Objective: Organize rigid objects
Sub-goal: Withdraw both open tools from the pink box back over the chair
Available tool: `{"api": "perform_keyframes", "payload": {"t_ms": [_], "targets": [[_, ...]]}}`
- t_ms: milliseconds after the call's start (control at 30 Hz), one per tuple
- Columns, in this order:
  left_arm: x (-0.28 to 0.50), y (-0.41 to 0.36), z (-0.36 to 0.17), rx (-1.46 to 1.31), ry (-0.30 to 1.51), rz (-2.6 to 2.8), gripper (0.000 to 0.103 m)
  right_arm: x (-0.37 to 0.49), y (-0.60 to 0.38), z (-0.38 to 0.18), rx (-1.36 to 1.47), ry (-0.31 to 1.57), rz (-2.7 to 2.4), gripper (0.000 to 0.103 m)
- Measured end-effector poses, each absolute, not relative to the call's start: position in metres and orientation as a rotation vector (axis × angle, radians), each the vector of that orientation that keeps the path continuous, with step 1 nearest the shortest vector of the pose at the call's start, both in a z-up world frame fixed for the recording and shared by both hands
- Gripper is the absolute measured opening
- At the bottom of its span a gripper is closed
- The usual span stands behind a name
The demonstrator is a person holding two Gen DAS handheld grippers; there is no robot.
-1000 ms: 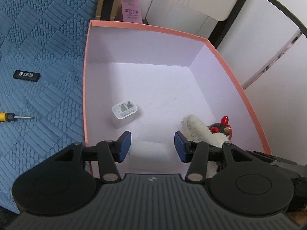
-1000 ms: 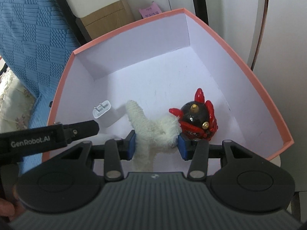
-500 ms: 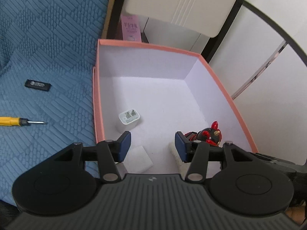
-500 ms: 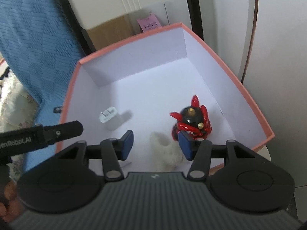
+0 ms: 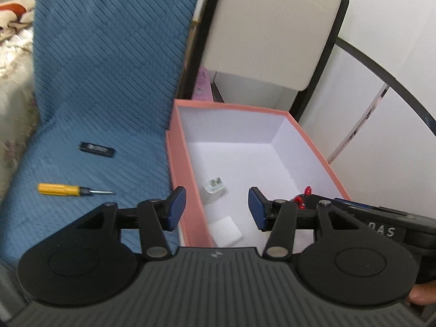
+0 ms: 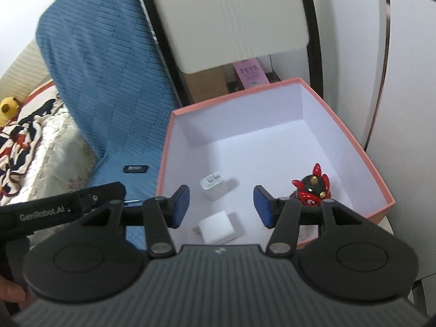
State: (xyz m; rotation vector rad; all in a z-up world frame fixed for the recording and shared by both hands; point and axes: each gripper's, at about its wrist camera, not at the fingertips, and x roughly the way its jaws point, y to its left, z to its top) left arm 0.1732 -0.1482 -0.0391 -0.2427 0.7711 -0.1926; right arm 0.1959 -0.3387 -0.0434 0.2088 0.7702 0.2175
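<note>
With both the left gripper (image 5: 217, 208) and right gripper (image 6: 221, 207) empty and their jaws apart above the pink cardboard box (image 6: 362, 150) — two white chargers (image 6: 216, 227) and a red-and-black figurine (image 6: 312, 189) inside — the next pick looks like the yellow-handled screwdriver (image 5: 73, 190) or black flash drive (image 5: 96, 149) lying on the blue quilt (image 5: 103, 81) to the left.

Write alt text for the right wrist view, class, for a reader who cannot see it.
An open, empty right gripper hangs over a pink-rimmed white cardboard box holding two white plug adapters and a red-and-black horned toy figure. Left of the box, a small black rectangular device lies on a blue quilted cover.
</note>
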Motion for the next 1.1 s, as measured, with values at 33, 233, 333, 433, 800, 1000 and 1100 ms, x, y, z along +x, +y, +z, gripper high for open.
{"api": "perform_keyframes", "payload": {"t_ms": [33, 233, 333, 433, 800, 1000, 1100], "targets": [[0.169, -0.143, -0.036, -0.244, 0.764, -0.187, 0.057, 0.193, -0.336, -0.041, 0.208, 0.766, 0.222, 0.055], [0.149, -0.113, -0.027, -0.25, 0.746, -0.172, 0.057, 0.177, -0.314, -0.032, 0.185, 0.744, 0.263, 0.055], [0.137, -0.098, -0.021, -0.261, 0.724, -0.166, 0.057, 0.171, -0.303, -0.028, 0.171, 0.73, 0.277, 0.055], [0.124, -0.085, -0.015, -0.269, 0.699, -0.156, 0.057, 0.164, -0.292, -0.023, 0.159, 0.711, 0.296, 0.055], [0.084, -0.048, -0.015, -0.303, 0.676, -0.142, 0.061, 0.132, -0.256, -0.022, 0.111, 0.713, 0.32, 0.055], [0.068, -0.027, -0.012, -0.297, 0.66, -0.132, 0.065, 0.116, -0.238, -0.023, 0.096, 0.721, 0.321, 0.055], [0.061, -0.017, -0.013, -0.287, 0.652, -0.124, 0.072, 0.112, -0.231, -0.024, 0.088, 0.729, 0.329, 0.055]]}}
